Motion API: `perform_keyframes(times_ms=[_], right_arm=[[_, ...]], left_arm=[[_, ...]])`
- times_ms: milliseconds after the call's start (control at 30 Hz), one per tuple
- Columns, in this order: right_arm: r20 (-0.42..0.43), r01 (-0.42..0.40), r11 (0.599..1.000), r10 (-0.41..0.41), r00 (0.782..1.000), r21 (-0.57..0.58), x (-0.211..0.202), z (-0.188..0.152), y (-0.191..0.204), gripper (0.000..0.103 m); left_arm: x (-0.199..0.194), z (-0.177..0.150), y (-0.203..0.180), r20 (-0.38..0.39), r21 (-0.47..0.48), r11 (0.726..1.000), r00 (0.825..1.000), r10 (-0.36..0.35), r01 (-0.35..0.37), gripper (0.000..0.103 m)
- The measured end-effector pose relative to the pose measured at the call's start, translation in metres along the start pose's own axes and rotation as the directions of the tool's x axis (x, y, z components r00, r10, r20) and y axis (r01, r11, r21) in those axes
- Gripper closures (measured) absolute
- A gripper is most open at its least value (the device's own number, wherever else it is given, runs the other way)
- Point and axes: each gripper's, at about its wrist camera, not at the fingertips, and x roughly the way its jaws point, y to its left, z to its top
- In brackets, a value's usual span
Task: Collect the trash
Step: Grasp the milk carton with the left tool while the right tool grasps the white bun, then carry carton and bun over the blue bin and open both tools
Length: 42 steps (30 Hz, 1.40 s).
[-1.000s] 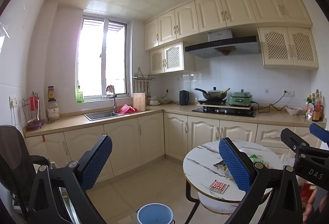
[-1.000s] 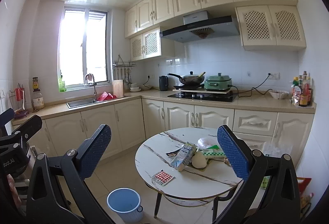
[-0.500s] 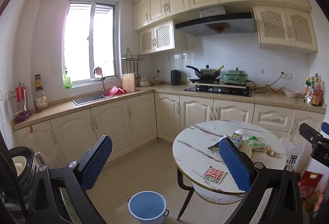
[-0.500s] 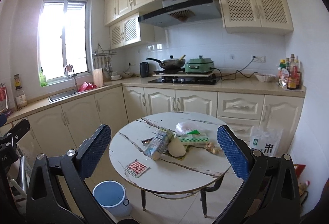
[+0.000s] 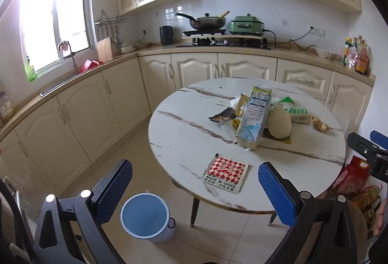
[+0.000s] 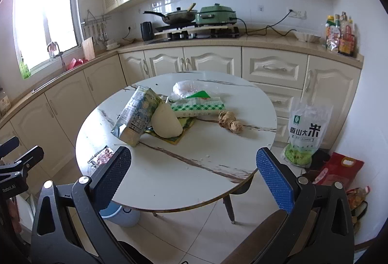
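A cream-cabinet kitchen with a tiled floor holds a round white marble-pattern table (image 5: 184, 140), and the trash lies on it. Near the front edge a red-and-white checkered packet (image 5: 226, 173) lies flat and alone; in the right wrist view it is partly hidden behind the left finger. Further in, toward the middle of the table, a crushed drink carton (image 5: 253, 118) leans against a pale rounded object (image 5: 279, 121), with a dark torn wrapper (image 5: 223, 116) just to its left. A green-checked package (image 6: 197, 106) lies behind them, with a clear plastic bag (image 6: 186, 88) behind that, and a knobbly piece of ginger (image 6: 230, 122) sits a little apart to the right.

On the floor beside the table stands a blue trash bin (image 5: 146, 220), open at the top.

The left gripper (image 5: 195, 185) hangs above the table's near edge and the bin, its blue-padded fingers spread wide and holding nothing. The right gripper (image 6: 194, 174) hovers over the near part of the table, likewise spread apart and empty.

Against the wall to the right stand a rice bag (image 6: 306, 133) and a red bag (image 6: 337, 170). A wok (image 5: 206, 21) and a green cooker (image 5: 247, 24) sit on the counter.
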Motion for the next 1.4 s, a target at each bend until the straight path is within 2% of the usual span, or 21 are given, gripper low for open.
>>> perform_keyframes(times_ms=[133,233,367,533,600,667,700,767,867,1133,1167,1233,1267,1300,1400], right_arm=[[-0.047,-0.002,1.000,0.002,0.999,-0.006,0.030,0.004,-0.007,0.000],[-0.072,-0.007,1.000,0.006,0.997,-0.010,0.053,0.008,-0.012,0.000],[-0.115,-0.017,1.000,0.015,0.993,-0.019,0.084,0.012,-0.019,0.000],[-0.138,-0.035,0.999,0.031,0.990,-0.031,0.110,0.020,-0.022,0.000],[-0.143,-0.046,0.998,0.039,0.989,-0.042,0.115,0.023,-0.020,0.000],[-0.148,-0.060,0.997,0.051,0.988,-0.055,0.123,0.028,-0.016,0.000],[-0.149,-0.071,0.996,0.061,0.987,-0.061,0.126,0.030,-0.014,0.000],[-0.149,-0.093,0.992,0.080,0.986,-0.081,0.131,0.033,-0.007,0.000],[-0.156,-0.136,0.982,0.116,0.981,-0.129,0.139,0.037,0.010,0.000],[-0.186,-0.244,0.948,0.208,0.960,-0.202,0.166,0.049,0.049,0.003],[-0.198,-0.246,0.947,0.206,0.958,-0.206,0.170,0.048,0.051,0.010],[-0.214,-0.246,0.945,0.200,0.956,-0.214,0.176,0.046,0.051,0.033],[-0.224,-0.249,0.944,0.201,0.954,-0.217,0.178,0.044,0.051,0.053],[-0.237,-0.258,0.942,0.206,0.949,-0.213,0.180,0.041,0.051,0.053],[-0.214,-0.255,0.945,0.211,0.954,-0.204,0.172,0.039,0.045,0.055]], left_arm=[[0.040,0.020,-0.018,-0.008,0.061,0.997,0.999,-0.053,0.053,0.001],[0.083,0.038,-0.024,-0.029,0.098,0.991,0.995,-0.091,0.093,0.001],[0.147,0.055,-0.027,-0.064,0.135,0.986,0.994,-0.092,0.099,0.001],[0.215,0.085,-0.032,-0.123,0.143,0.982,0.987,-0.106,0.123,0.011],[0.234,0.095,-0.034,-0.141,0.143,0.979,0.982,-0.124,0.144,0.021],[0.247,0.103,-0.036,-0.165,0.132,0.976,0.974,-0.153,0.176,0.058],[0.253,0.107,-0.032,-0.174,0.109,0.970,0.965,-0.195,0.215,0.066],[0.256,0.114,-0.021,-0.168,0.073,0.967,0.959,-0.230,0.245,0.069],[0.244,0.116,0.003,-0.137,0.054,0.964,0.958,-0.251,0.261,0.069],[0.214,0.109,0.054,-0.079,0.022,0.971,0.969,-0.234,0.237,0.069],[0.211,0.108,0.058,-0.075,0.016,0.971,0.969,-0.235,0.237,0.069],[0.207,0.105,0.065,-0.070,0.006,0.973,0.970,-0.231,0.232,0.069],[0.207,0.105,0.070,-0.066,0.000,0.973,0.971,-0.231,0.231,0.069],[0.205,0.104,0.072,-0.063,-0.005,0.972,0.970,-0.233,0.233,0.069],[0.177,0.093,0.079,-0.045,-0.023,0.971,0.970,-0.239,0.238,0.069]])
